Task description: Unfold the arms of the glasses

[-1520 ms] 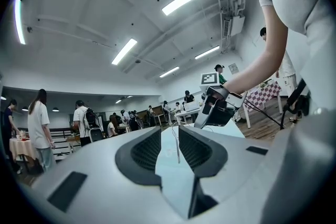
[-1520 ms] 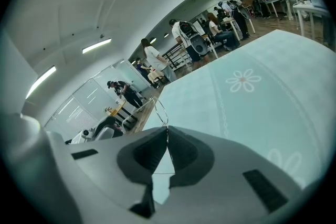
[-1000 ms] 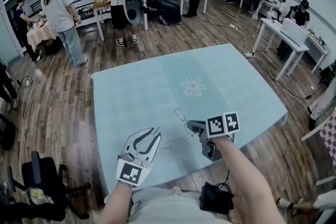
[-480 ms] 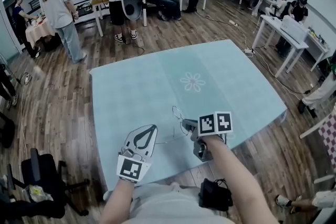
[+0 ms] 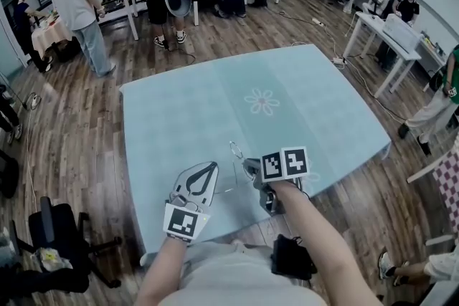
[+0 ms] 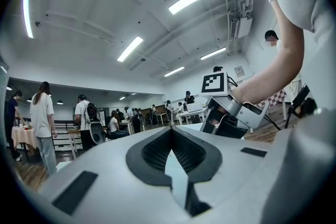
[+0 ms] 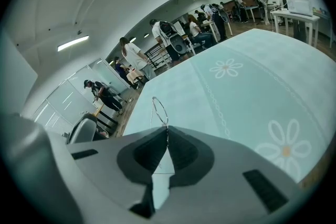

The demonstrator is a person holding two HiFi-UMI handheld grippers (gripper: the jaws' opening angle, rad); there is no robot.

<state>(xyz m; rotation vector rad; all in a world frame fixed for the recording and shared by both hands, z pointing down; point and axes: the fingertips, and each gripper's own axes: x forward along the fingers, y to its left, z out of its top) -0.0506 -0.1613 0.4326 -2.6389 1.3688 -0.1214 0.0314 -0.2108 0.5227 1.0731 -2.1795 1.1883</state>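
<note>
Thin wire-rimmed glasses (image 5: pixel 236 150) hang just above the near edge of a light blue tablecloth (image 5: pixel 179 111). My right gripper (image 5: pixel 247 165) is shut on the frame. In the right gripper view one round rim (image 7: pixel 160 110) sticks up out of its closed jaws (image 7: pixel 167 128). My left gripper (image 5: pixel 214 166) sits close to the left of it, pointing level, and is shut. In the left gripper view a thin wire shows in the slit between its pads (image 6: pixel 170 131), which looks like one arm of the glasses. The right gripper's body (image 6: pixel 231 113) is just beyond.
The table's near edge (image 5: pixel 215 236) lies below both grippers, and a flower print (image 5: pixel 262 101) marks its middle. A black bag (image 5: pixel 294 258) lies on the floor by my legs and a dark chair (image 5: pixel 57 240) stands at lower left. Several people and tables fill the back.
The left gripper's jaws stood open a second ago and are now shut. Both grippers and the glasses have shifted slightly up the picture and closer together.
</note>
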